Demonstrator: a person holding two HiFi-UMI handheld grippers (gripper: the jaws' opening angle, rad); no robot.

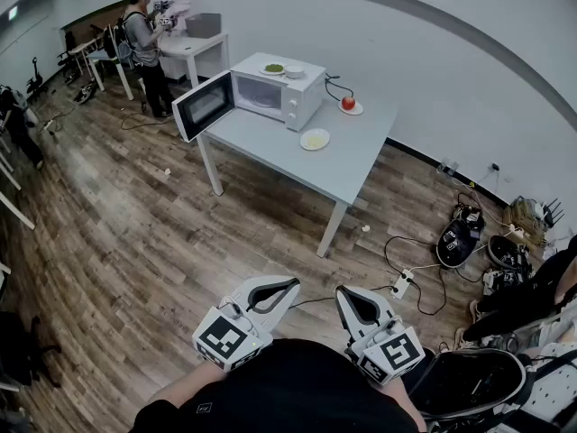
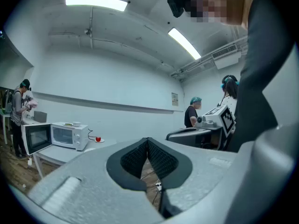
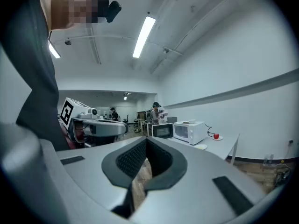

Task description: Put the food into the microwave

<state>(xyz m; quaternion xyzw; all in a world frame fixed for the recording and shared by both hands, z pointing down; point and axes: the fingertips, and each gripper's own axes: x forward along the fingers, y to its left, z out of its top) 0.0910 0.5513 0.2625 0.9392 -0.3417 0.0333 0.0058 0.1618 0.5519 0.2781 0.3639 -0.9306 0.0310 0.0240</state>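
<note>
"Two grippers, how do mine look?"

"Your left gripper (image 2: 148, 141): jaws pressed together, nothing between them. Your right gripper (image 3: 145, 140): same, tips meeting, empty. You hold both level, side by side, close to your body, over the wood floor (image 1: 135, 242)."

"And the food?"

"Well apart from you, across the floor. There's a white table (image 1: 361, 165) with the microwave (image 1: 275, 97) at its far left end. Its door (image 1: 203, 106) is swung wide open to the left. The plate of yellow food (image 1: 315, 139) sits on the table just in front of the microwave, right of the door. The red fruit (image 1: 348, 104) is on a small plate (image 1: 356, 109) right of the microwave, near the wall. On top of the microwave are a plate of green food (image 1: 273, 69) and a white bowl (image 1: 295, 71), just beside each other."

"Anything inside the microwave?"

"Can't tell, too small."

"Anyone else?"

"One person (image 1: 144, 34) stands at another table (image 1: 194, 45) behind the microwave. A power strip (image 1: 401, 285) lies on the floor ahead of your right gripper."
</note>
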